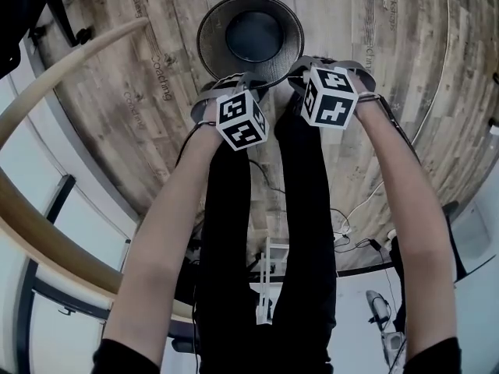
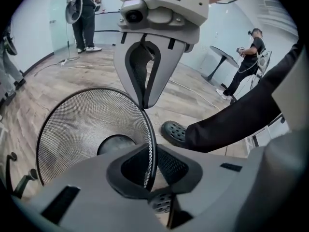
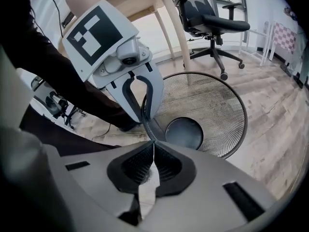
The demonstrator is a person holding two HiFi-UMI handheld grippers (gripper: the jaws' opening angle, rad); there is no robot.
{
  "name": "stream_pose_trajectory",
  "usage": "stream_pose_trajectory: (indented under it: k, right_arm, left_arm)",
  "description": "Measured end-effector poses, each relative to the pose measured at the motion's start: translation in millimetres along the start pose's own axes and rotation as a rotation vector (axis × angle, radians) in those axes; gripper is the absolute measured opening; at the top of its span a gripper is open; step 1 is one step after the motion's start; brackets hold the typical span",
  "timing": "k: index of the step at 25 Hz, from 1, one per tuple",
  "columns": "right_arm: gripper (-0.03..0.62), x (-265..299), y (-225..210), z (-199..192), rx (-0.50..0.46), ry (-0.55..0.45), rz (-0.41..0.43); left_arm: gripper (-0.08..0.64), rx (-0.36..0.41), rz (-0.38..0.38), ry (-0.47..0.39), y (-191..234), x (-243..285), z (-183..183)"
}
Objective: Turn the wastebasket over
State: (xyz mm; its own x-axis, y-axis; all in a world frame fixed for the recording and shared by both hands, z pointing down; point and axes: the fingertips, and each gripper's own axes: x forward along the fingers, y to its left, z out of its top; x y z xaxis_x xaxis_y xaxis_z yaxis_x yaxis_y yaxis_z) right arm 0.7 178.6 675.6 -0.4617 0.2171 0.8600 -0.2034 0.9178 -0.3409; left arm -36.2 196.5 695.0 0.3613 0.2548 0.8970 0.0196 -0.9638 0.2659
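wastebasket (image 1: 249, 36), mesh, upright on the floor (image 1: 390, 92), mouth up, long axis vertical, just ahead of and below both tools: left tool (image 2: 152, 168) clamped on the near rim, right tool (image 3: 153, 151) pressed together, tips at the rim beside it, neither hand nearer.

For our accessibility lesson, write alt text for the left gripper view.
The left gripper is shut on the rim of an upright wire-mesh wastebasket on a wood floor. The right gripper closes on the same rim farther along, and the person's dark trouser leg and shoe stand beside it.
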Motion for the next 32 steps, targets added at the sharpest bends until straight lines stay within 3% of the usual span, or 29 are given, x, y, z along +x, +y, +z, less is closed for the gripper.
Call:
stream_pose_trajectory:
  k: [3, 9, 20, 26, 32]
  right_arm:
    - [0.034, 4.2, 4.0, -7.1, 0.027, 0.009, 0.0]
    - [0.034, 5.6, 2.0, -12.1, 0.078, -0.002, -0.01]
    - [0.034, -1.6, 5.9, -0.4, 0.068, -0.007, -0.012]
    - [0.034, -34.7, 10.6, 8.1, 0.073, -0.008, -0.035]
    - [0.034, -101.9, 32.0, 29.2, 0.169, -0.055, -0.052]
  left_arm:
    - [0.058, 0.004, -0.003, 0.012, -7.1, 8.9, 1.2]
    - [0.069, -0.066, -0.045, 0.014, -17.1, 19.0, -2.8]
    - [0.075, -0.155, -0.058, -0.023, -18.4, 7.8, -4.0]
    - [0.075, -0.224, -0.007, -0.062, -4.9, -30.2, 6.5]
    - [0.06, -0.323, 0.034, -0.094, -1.1, -104.2, 22.8]
